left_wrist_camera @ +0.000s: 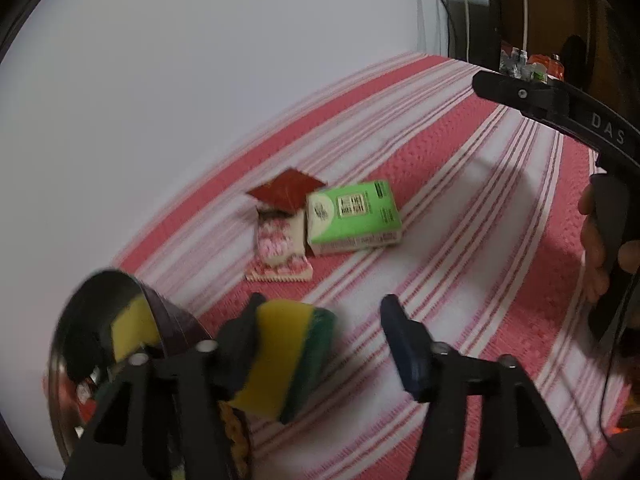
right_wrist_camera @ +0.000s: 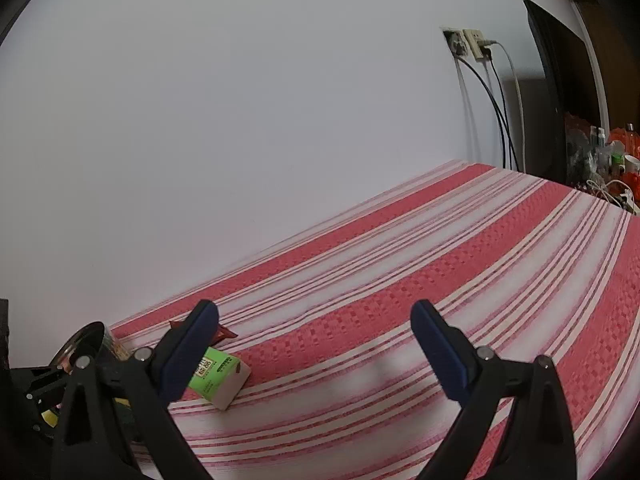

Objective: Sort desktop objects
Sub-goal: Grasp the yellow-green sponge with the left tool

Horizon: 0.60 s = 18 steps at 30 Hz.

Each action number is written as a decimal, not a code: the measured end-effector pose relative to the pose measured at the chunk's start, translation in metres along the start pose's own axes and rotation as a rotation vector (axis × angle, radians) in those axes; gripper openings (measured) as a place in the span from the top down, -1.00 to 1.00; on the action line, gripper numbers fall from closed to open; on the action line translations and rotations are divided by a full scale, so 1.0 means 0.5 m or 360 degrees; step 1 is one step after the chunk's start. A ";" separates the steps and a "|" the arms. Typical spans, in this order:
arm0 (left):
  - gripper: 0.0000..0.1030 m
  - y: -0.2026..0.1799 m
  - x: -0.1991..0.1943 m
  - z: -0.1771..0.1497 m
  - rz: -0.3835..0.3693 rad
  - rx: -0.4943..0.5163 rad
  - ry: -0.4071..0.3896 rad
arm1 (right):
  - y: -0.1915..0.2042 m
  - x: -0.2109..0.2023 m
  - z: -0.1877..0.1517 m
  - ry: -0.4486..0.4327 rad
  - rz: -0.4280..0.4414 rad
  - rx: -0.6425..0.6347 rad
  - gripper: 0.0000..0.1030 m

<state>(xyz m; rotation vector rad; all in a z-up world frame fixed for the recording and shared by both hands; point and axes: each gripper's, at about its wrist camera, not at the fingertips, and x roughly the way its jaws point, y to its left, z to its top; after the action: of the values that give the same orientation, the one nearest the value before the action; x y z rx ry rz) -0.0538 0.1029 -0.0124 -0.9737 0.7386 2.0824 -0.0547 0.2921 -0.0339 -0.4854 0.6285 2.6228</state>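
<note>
In the left wrist view, our left hand-held gripper stands half spread: a yellow and green sponge lies against its left finger at lower centre, clear of the right one. A shiny bowl sits lower left on the striped surface; a green box lies mid-frame. Our right hand-held gripper is spread, empty.

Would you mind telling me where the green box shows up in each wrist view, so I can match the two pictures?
Left wrist view: green box lies mid-frame on the striped cloth, beside the floral packet.
Right wrist view: the green box sits low left, partly behind a gripper finger.
Shared landmark: the wall socket with its cables.
</note>
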 end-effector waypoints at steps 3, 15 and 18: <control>-0.20 0.001 0.002 0.000 -0.0018 -0.0009 0.0084 | -0.005 0.001 0.001 0.0005 0.0003 0.0029 -0.91; 0.18 -0.003 0.022 -0.033 0.0083 -0.0078 0.0078 | -0.020 0.013 0.004 0.0053 0.0019 0.0065 -0.91; 0.19 -0.007 0.016 -0.046 0.0093 -0.0107 0.0029 | -0.013 0.022 -0.002 0.0105 0.0047 0.0032 -0.91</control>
<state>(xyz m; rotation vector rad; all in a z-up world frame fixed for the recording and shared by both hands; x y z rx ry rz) -0.0457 0.0910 -0.0325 -1.0199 0.7185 2.1638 -0.0611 0.3004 -0.0416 -0.5624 0.6869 2.6345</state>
